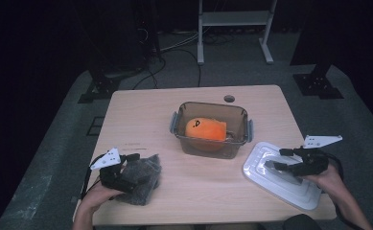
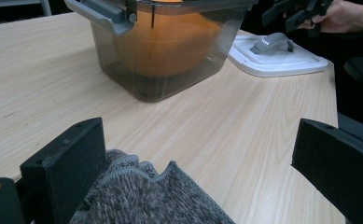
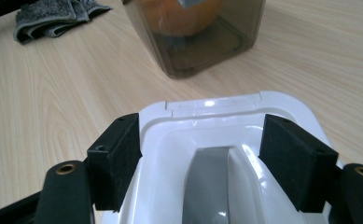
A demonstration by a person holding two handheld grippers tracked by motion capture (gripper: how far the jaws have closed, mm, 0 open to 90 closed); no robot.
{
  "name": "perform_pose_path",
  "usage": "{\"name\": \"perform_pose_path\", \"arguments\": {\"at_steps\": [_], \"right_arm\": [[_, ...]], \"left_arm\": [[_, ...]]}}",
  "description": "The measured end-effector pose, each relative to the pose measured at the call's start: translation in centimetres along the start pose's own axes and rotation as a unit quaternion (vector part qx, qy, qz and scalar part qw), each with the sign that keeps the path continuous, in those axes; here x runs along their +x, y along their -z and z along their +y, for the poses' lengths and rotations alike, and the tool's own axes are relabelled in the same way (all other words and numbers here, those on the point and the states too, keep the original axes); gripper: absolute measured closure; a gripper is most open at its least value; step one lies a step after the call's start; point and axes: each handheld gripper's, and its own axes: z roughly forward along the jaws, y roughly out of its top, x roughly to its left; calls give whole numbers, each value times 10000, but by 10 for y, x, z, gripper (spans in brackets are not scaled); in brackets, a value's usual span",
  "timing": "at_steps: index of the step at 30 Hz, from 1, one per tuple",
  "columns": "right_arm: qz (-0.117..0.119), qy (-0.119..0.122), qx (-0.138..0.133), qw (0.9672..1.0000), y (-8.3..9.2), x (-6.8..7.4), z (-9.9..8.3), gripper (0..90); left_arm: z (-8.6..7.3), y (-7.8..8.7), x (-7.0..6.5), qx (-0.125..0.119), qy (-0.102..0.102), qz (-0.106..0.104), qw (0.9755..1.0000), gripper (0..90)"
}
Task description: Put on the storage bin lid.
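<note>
High view: right hand-held gripper (image 1: pixel 281 159) hovers over white lid (image 1: pixel 270 177), near right on tabletop (image 1: pixel 141 115); box (image 1: pixel 211 128) uncovered, orange toy (image 1: pixel 205 129) inside.
Left gripper view: left hand-held gripper (image 2: pixel 198 158) jaws apart above grey cloth (image 2: pixel 137 196).
Right gripper view: jaws apart, straddling lid handle (image 3: pixel 212 182); grasp and closing judged pending.

Pale wood-grain counter (image 1: pixel 141 115), round cable hole (image 1: pixel 229 98) near far edge. On it: smoky clear plastic tub (image 1: pixel 211 128) at centre; white lid (image 1: pixel 282 175) at near right corner; grey knitted cloth (image 1: pixel 141 178) near left edge, well apart from the tub.
</note>
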Motion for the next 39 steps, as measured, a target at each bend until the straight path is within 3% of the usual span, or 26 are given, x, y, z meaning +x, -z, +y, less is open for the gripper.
{"name": "perform_pose_path", "arguments": {"at_steps": [11, 19, 39], "right_arm": [[-126, -28, -12, 9999, 1, 2, -16, 292], [-252, 95, 70, 9996, 0, 5, -24, 330], [-403, 500, 79, 9979, 0, 8, -37, 647]], "left_arm": [[0, 0, 0, 11, -3, -8, 10000, 21], [0, 0, 0, 14, -8, -20, 10000, 21], [-1, -1, -1, 38, 12, -43, 10000, 21]]}}
